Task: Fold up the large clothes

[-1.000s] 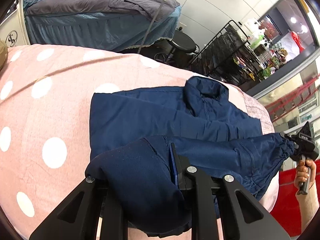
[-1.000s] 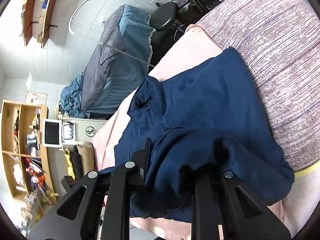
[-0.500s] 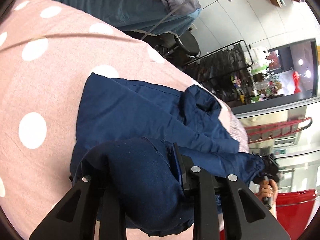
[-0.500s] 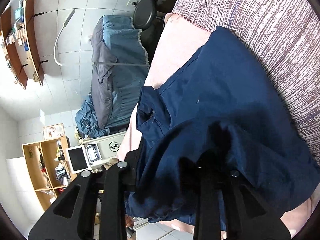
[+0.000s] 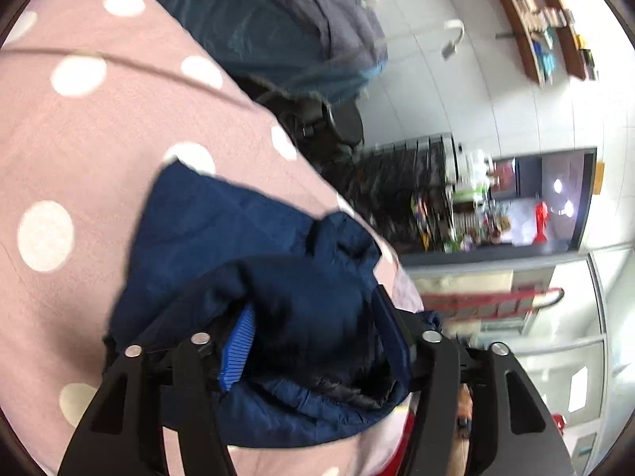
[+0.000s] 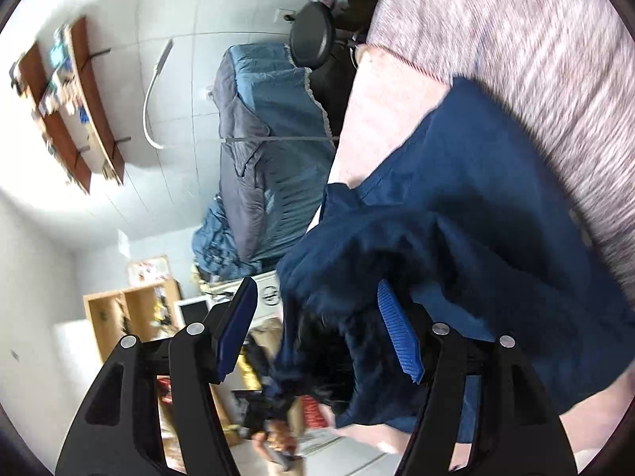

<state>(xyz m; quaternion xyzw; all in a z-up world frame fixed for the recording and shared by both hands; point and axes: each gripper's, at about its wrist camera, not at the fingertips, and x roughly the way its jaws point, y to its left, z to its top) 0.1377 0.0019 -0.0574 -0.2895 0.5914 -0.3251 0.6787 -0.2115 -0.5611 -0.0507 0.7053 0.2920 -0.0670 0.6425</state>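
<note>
Navy jacket [image 5: 222, 238] bunches between both grippers' parted jaws on the pink dotted sheet [image 5: 79, 139].

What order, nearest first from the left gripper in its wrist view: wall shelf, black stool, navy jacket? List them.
1. navy jacket, draped between the left gripper's open fingers.
2. black stool, upper centre.
3. wall shelf, upper right, far wall.
</note>
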